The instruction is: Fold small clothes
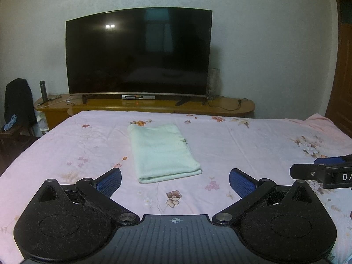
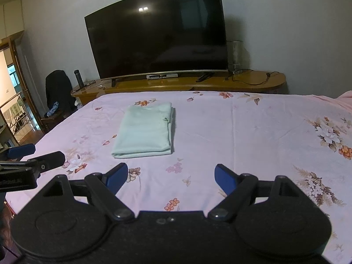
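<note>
Both grippers hover low over the near end of the bed (image 1: 253, 136), side by side, the left gripper (image 1: 175, 181) with its blue pads spread wide and nothing between them, the right gripper (image 2: 171, 177) just as wide and just as empty. The pale green cloth (image 1: 164, 151) lies folded into a neat rectangle on the flowered sheet, well ahead of the fingertips and touched by neither. Behind the bed a dark TV (image 1: 138, 51) stands on a wooden cabinet (image 1: 231, 107).
</note>
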`<state>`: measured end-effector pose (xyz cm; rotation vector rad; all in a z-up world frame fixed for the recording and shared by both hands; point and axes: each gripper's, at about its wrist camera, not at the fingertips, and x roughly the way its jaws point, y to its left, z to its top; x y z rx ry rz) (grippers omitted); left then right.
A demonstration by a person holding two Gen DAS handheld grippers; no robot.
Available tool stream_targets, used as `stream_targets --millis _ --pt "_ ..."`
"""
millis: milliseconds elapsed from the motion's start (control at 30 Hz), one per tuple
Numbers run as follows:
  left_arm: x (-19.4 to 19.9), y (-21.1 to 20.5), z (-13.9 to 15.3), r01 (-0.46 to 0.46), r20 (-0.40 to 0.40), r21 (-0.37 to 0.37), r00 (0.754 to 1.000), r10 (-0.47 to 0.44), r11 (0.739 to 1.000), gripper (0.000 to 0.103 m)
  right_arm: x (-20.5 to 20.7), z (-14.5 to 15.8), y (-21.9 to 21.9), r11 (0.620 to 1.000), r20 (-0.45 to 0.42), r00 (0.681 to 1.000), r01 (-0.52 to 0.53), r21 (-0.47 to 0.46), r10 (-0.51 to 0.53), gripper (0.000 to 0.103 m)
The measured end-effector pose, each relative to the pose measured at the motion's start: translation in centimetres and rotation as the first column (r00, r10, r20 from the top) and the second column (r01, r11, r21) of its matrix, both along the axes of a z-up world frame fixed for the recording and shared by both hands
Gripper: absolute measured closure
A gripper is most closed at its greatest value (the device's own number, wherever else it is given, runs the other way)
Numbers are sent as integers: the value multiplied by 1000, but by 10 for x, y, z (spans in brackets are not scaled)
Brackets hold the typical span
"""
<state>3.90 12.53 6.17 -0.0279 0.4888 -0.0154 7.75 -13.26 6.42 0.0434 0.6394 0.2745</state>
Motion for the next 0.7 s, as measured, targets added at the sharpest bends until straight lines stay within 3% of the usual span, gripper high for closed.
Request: stream_targets --millis 700 --pt "6 4 4 10 13 12 1000 -10 1000 0 3 2 5 1000 1 1000 13 -1 -13 17"
